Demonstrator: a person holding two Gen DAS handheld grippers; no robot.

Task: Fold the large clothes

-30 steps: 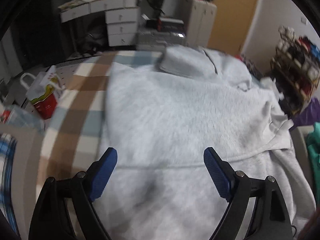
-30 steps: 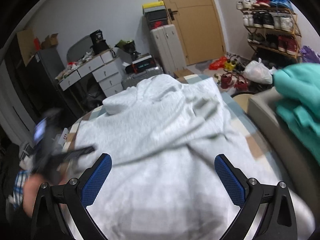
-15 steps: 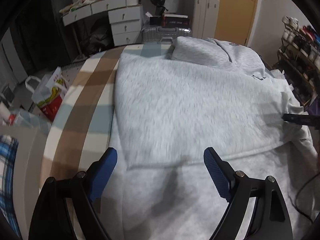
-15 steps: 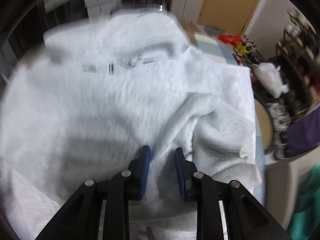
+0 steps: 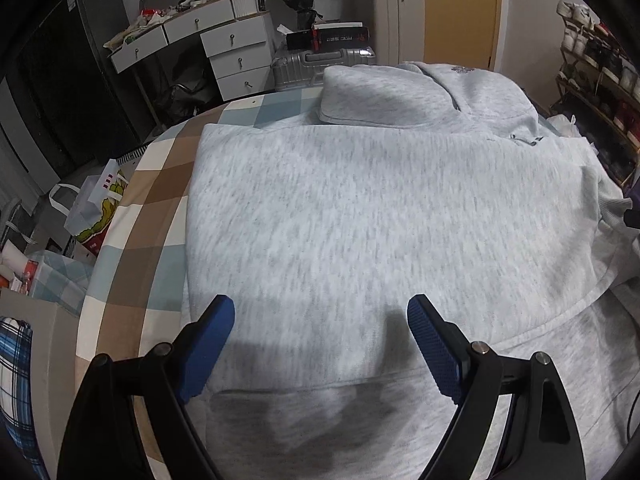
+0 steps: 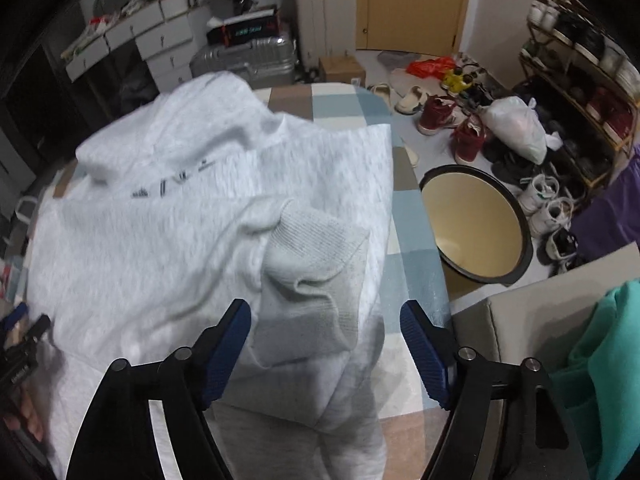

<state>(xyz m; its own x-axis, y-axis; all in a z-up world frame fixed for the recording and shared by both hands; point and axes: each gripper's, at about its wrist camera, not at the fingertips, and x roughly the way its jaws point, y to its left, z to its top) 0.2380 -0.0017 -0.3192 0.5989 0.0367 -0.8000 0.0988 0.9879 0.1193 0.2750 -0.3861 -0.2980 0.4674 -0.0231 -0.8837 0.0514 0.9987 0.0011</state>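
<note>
Grey hoodie [image 5: 380, 208] lay flat on checked table [image 5: 132, 216], hood at far end. Right gripper [image 6: 324, 354] — pinched nearly closed half a second before — was opening, ribbed cuff [image 6: 316, 256] between jaws, apparently released; sleeve now folded across body. Left gripper [image 5: 320, 348] stayed wide, empty, hovering above hem. Likely sleeve fold done — hem fold next.
</note>
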